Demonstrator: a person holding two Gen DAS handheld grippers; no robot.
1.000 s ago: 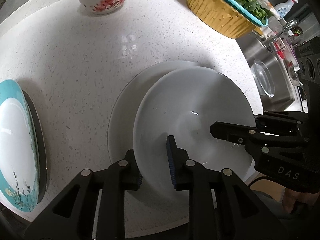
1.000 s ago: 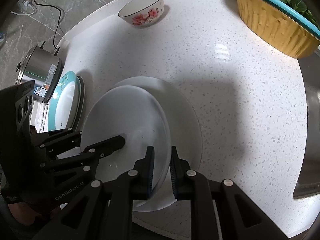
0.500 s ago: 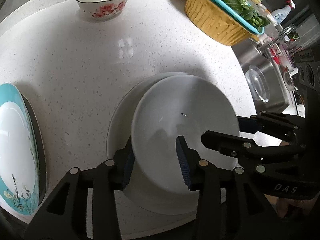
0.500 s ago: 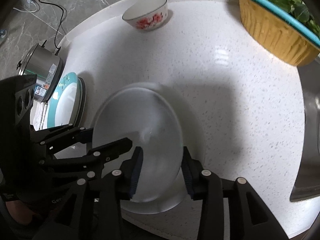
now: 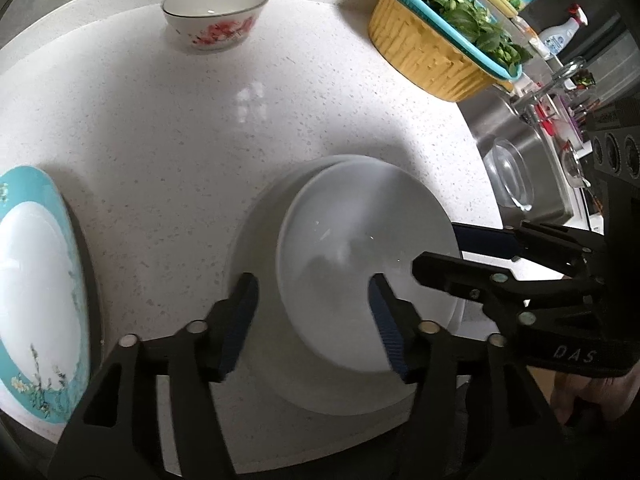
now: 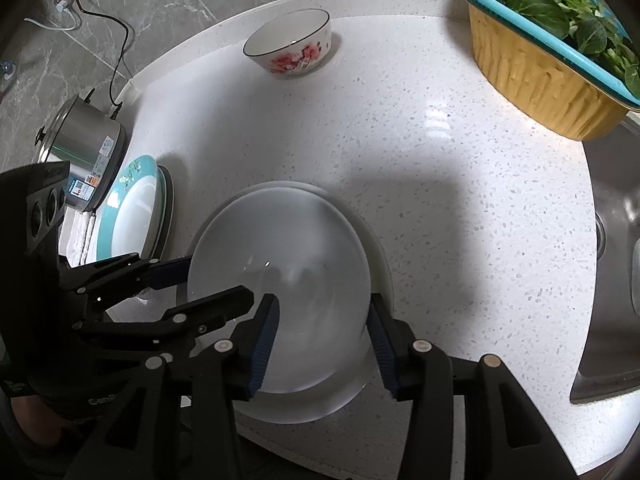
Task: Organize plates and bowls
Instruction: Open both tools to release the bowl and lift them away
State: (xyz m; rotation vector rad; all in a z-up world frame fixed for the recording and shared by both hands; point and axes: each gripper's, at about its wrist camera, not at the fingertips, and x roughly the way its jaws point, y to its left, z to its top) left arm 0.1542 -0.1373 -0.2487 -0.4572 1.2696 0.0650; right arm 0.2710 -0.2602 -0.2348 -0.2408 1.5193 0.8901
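Both jaws have spread since a second ago. The left hand-held gripper [image 5: 312,320] then pinched the white bowl's [image 5: 360,264] rim; now it stands wide, fingers either side of that rim. The right hand-held gripper [image 6: 324,336] has likewise let go and gapes wide around the bowl. The bowl rests on the white plate [image 5: 256,248] on the counter [image 5: 168,128], well apart from the floral bowl [image 5: 214,16].

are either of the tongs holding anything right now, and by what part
Nothing is held. Both the left tongs and the right tongs are open, straddling the white plate that lies on the larger white plate, pads clear of its rim.
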